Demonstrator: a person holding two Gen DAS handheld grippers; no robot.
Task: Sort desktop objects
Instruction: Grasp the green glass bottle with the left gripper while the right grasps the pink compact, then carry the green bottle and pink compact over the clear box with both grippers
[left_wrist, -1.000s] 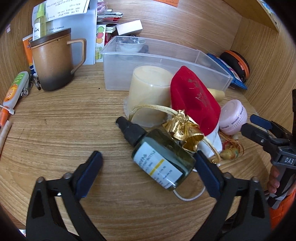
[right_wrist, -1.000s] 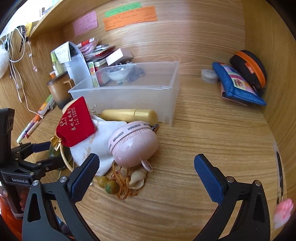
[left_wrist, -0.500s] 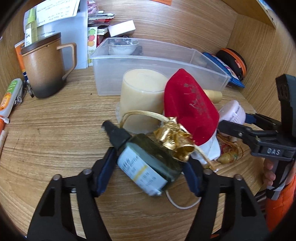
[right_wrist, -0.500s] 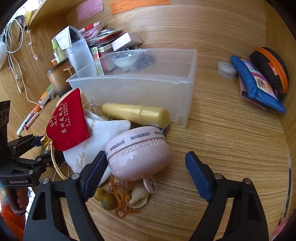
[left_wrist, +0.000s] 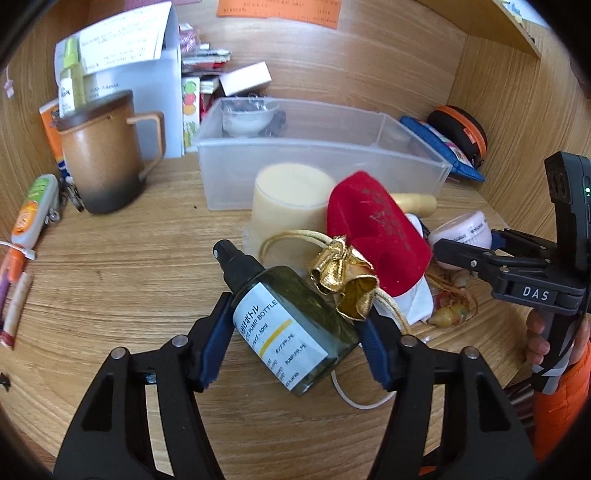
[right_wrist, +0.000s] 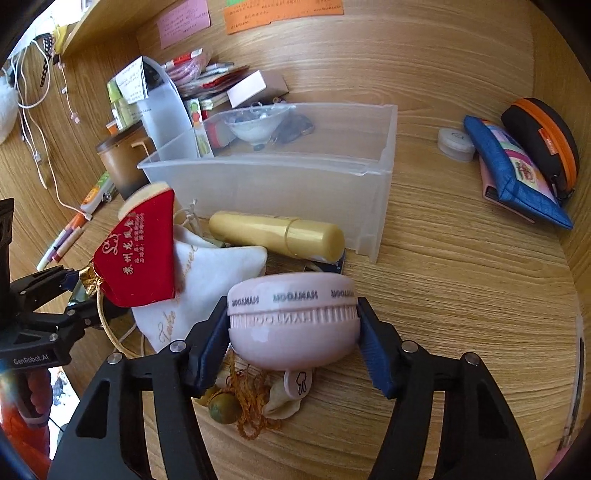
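Observation:
My left gripper (left_wrist: 295, 339) is shut on a dark green pump bottle (left_wrist: 288, 325) with a white label and black nozzle, tilted up-left. A gold bow (left_wrist: 343, 280) on a red pouch (left_wrist: 376, 236) touches its right side. My right gripper (right_wrist: 291, 332) is shut on a round pink case (right_wrist: 291, 325). A clear plastic bin (right_wrist: 295, 177) stands behind, with a small dish (right_wrist: 255, 122) inside. A yellow tube (right_wrist: 277, 236) lies in front of the bin. A cream candle (left_wrist: 291, 195) stands by the bin.
A brown mug (left_wrist: 103, 151) stands at the left, with pens and a tube (left_wrist: 33, 210) at the desk's left edge. A blue pouch (right_wrist: 517, 173) and a black-orange case (right_wrist: 543, 136) lie at the right wall. Beads and shells (right_wrist: 251, 402) lie under the pink case.
Both grippers moved forward and closed: the left onto the pump bottle, the right onto the pink case. The bottle now sits raised and tilted between the left fingers.

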